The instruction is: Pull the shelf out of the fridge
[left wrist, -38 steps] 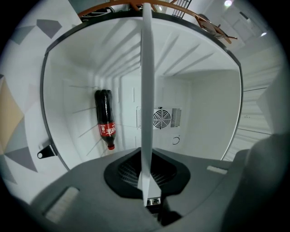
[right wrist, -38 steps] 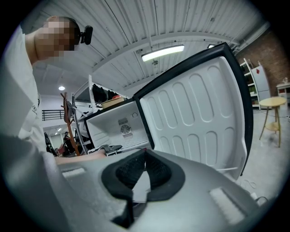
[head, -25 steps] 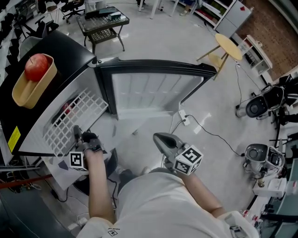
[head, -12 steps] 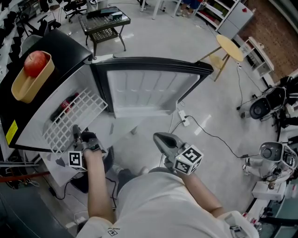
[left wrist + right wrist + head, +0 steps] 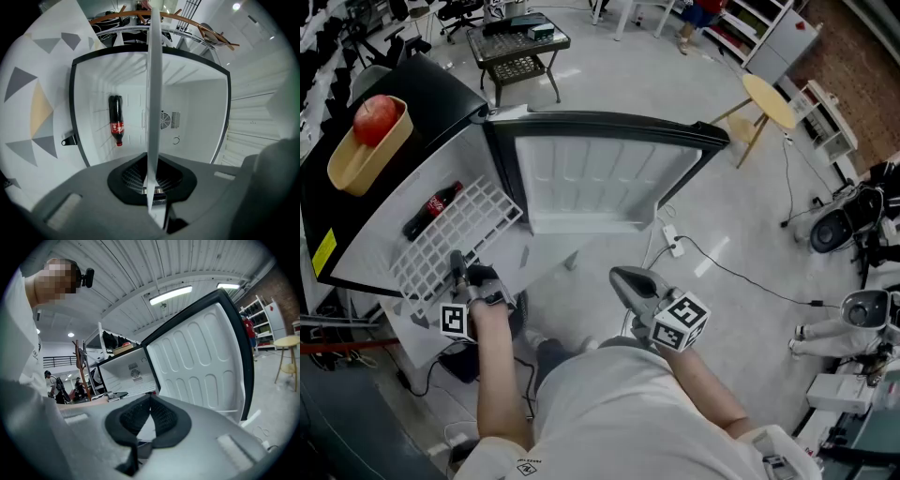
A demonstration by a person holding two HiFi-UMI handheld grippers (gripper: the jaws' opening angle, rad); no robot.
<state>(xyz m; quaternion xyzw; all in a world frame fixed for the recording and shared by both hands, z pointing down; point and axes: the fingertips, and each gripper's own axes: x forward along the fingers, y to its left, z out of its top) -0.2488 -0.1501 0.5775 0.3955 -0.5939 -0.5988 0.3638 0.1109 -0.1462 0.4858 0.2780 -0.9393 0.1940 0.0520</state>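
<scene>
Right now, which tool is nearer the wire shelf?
Left. The left tool is shut on the front edge of the wire shelf, while the right tool hangs apart from it, in front of the open fridge door.

Your left gripper (image 5: 459, 274) is clamped on the wire shelf (image 5: 455, 239), which juts out of the fridge (image 5: 422, 103) towards you. Bare floor (image 5: 581, 267) runs from the shelf's front edge to your legs. The open fridge door (image 5: 600, 178) walls off the far side, just beside the shelf's corner. A cola bottle (image 5: 431, 211) lies in the cavity by the shelf's inner end. A power strip (image 5: 673, 246) and its cable (image 5: 741, 277) lie on the floor near your right gripper (image 5: 630, 281), whose jaws are together and empty.
</scene>
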